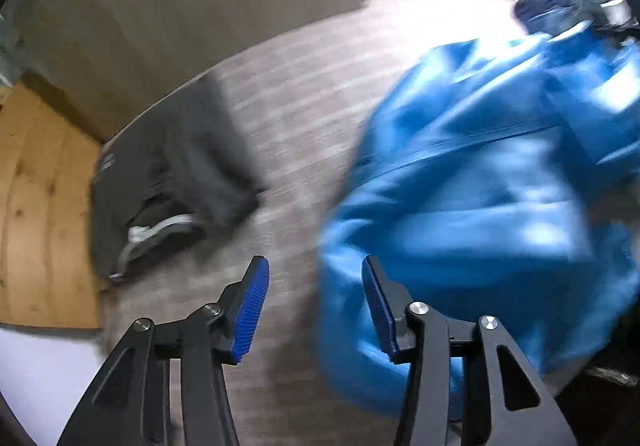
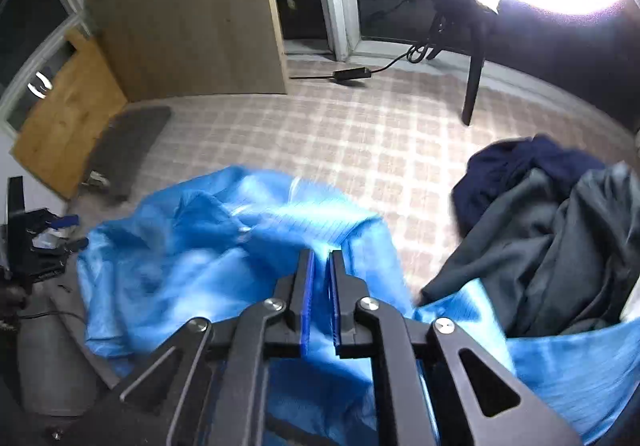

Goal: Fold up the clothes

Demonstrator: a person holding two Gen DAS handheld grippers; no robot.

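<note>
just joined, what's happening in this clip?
A person with a handheld gripper in each hand is folding clothes on a checked surface. The right gripper is nearly closed on a fold of the blue garment. The left gripper is open and holds nothing. A folded grey garment lies aside; a dark pile waits.

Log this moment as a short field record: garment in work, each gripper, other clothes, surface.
garment: blue garment, crumpled, unfolded
left gripper: open, nothing between its fingers, beside the blue cloth
right gripper: nearly closed on a fold of the blue cloth
other clothes: dark pile to the right; grey folded garment near the wooden board
surface: checked mat
</note>
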